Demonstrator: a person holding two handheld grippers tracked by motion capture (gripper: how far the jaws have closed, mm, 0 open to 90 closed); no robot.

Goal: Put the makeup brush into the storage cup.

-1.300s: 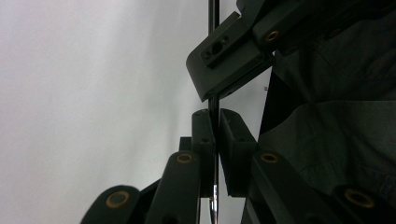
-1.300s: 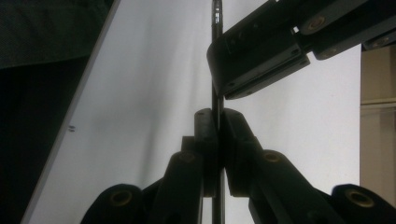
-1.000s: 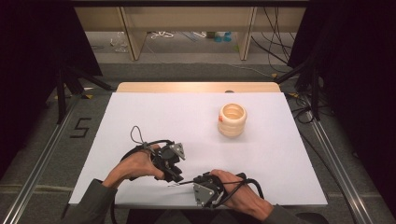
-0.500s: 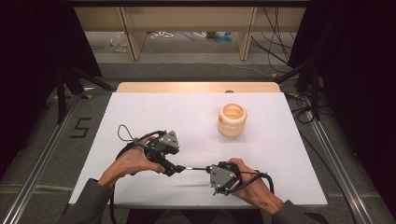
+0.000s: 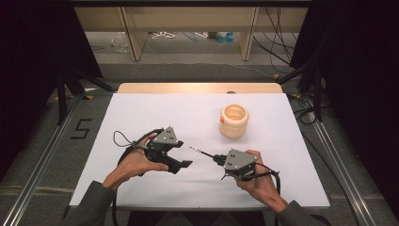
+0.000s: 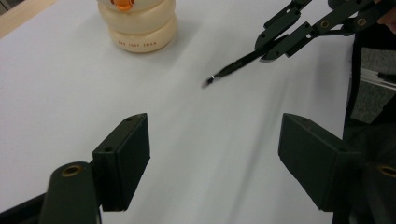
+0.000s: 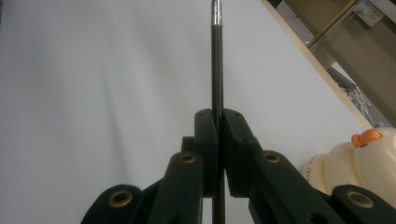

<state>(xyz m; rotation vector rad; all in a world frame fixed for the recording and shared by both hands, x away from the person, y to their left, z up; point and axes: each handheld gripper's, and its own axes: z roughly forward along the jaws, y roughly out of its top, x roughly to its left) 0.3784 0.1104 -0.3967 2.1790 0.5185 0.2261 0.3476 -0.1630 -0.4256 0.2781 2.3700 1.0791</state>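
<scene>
White table (image 5: 141, 113) in a dark room: one cream ribbed plastic bottle (image 5: 234, 121); right tool (image 5: 211, 157) clenches one thin black rod (image 5: 201, 151); left tool (image 5: 181, 165), just opening, empty.

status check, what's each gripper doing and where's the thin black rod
Left gripper open, jaws just opened, nothing between them. Right gripper shut on thin black rod, held off the white table. Cream ribbed jar stands apart, nothing in the way.

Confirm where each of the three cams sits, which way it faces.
High view: overhead, facing forward-down on the white table; both forearms, left gripper, right gripper.
Left gripper view: along its open jaws toward the ridged jar.
Right gripper view: along jaws shut on the thin black rod.
Shared: rod and jar appear throughout.
</scene>
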